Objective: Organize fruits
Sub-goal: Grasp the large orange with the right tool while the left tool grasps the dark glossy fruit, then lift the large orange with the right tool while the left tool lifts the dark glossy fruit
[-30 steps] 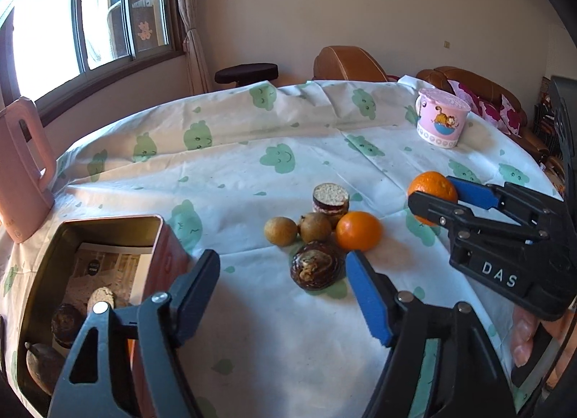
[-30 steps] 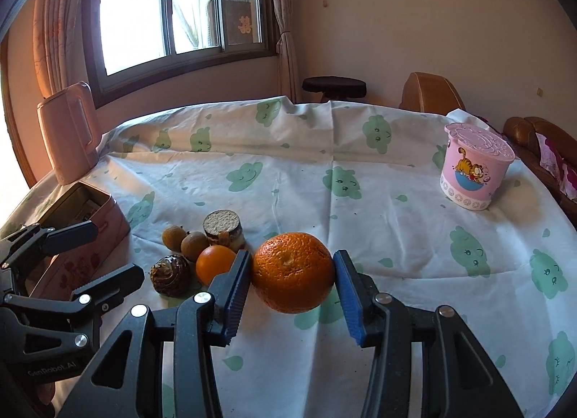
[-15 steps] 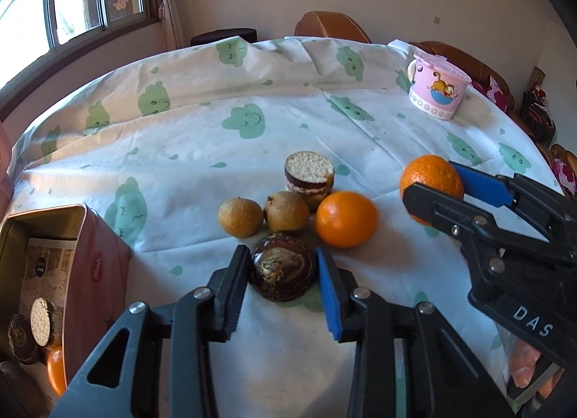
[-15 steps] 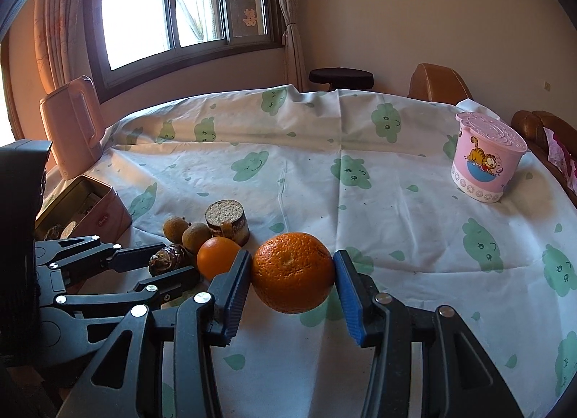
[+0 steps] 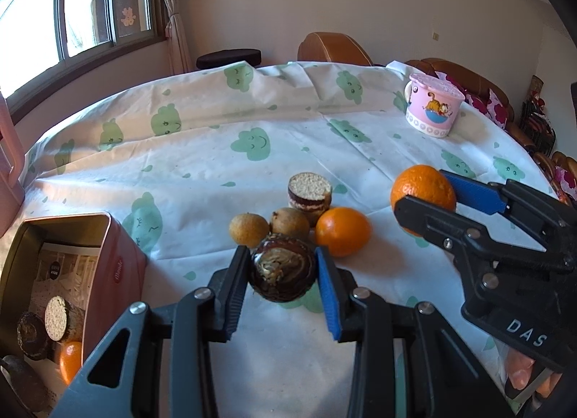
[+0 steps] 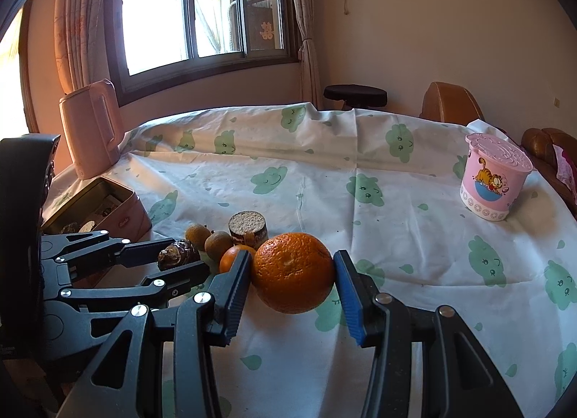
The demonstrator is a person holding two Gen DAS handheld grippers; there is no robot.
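My left gripper (image 5: 283,274) is shut on a dark brown round fruit (image 5: 281,272) and holds it just above the tablecloth; it also shows in the right wrist view (image 6: 178,256). My right gripper (image 6: 293,279) is shut on a large orange (image 6: 293,272), seen in the left wrist view (image 5: 422,191) too. On the cloth lie a smaller orange (image 5: 342,231), two small brown fruits (image 5: 249,228) (image 5: 290,221) and a round brown cake (image 5: 309,196). An open pink tin (image 5: 119,259) at the left holds similar items.
A pink lidded cup (image 6: 494,176) stands at the far right of the round table. A pink jug (image 6: 92,126) stands behind the tin at the left edge. Chairs and a stool (image 6: 355,93) are beyond the table.
My left gripper closed on the dark brown fruit and lifted it slightly. My right gripper still holds the large orange in about the same place.
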